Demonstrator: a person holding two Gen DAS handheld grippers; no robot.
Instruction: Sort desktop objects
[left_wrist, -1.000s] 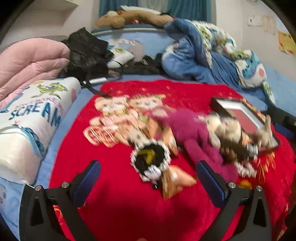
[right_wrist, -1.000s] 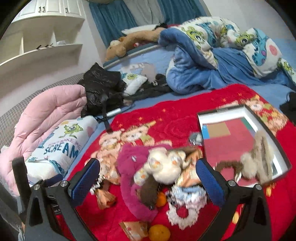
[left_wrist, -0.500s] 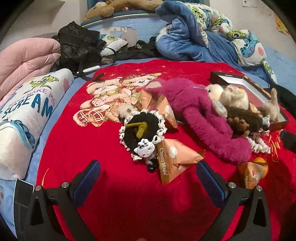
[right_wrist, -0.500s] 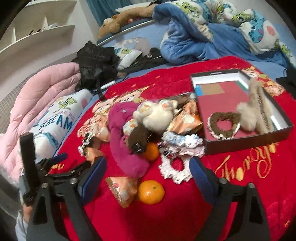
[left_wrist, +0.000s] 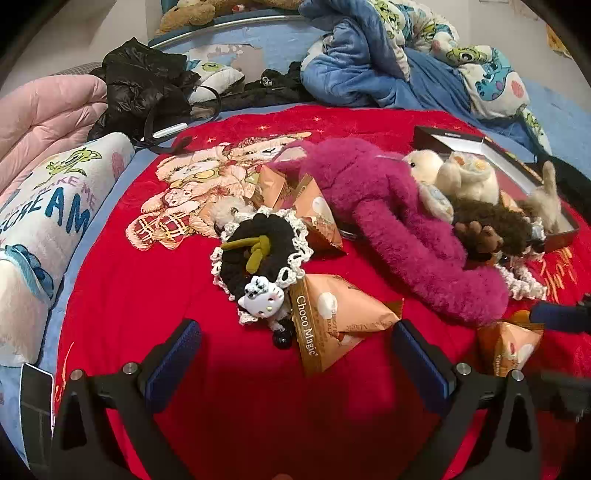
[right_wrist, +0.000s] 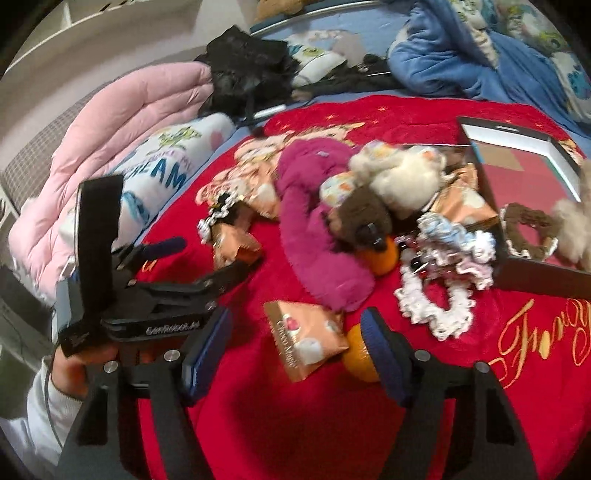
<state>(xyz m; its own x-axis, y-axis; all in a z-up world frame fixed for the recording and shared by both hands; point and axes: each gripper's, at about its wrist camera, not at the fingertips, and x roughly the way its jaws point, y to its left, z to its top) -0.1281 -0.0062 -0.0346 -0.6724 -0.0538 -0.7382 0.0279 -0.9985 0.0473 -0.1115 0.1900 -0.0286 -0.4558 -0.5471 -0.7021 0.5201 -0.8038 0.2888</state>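
Note:
On a red blanket (left_wrist: 147, 295) lies a heap: a black lace-edged scrunchie with a cat charm (left_wrist: 260, 254), orange Choco Magic snack packets (left_wrist: 332, 317), a magenta plush (left_wrist: 399, 229) and small cream and brown plush toys (left_wrist: 465, 181). My left gripper (left_wrist: 295, 363) is open and empty, just short of the scrunchie and packet. My right gripper (right_wrist: 295, 347) is open around another snack packet (right_wrist: 306, 336), with an orange (right_wrist: 358, 356) by its right finger. White scrunchies (right_wrist: 443, 291) lie beside a dark box (right_wrist: 535, 273) holding a brown scrunchie (right_wrist: 528, 229).
A pink quilt (right_wrist: 122, 125), a "SCREAM" pillow (left_wrist: 48, 221), a black jacket (left_wrist: 144, 88) and a blue duvet (left_wrist: 369, 62) ring the blanket. The left gripper's body and the hand holding it (right_wrist: 147, 295) sit close to the right gripper's left finger.
Both grippers have moved down and closer to the heap. The right gripper has narrowed somewhat and now frames a snack packet; the left gripper nears the black scrunchie.

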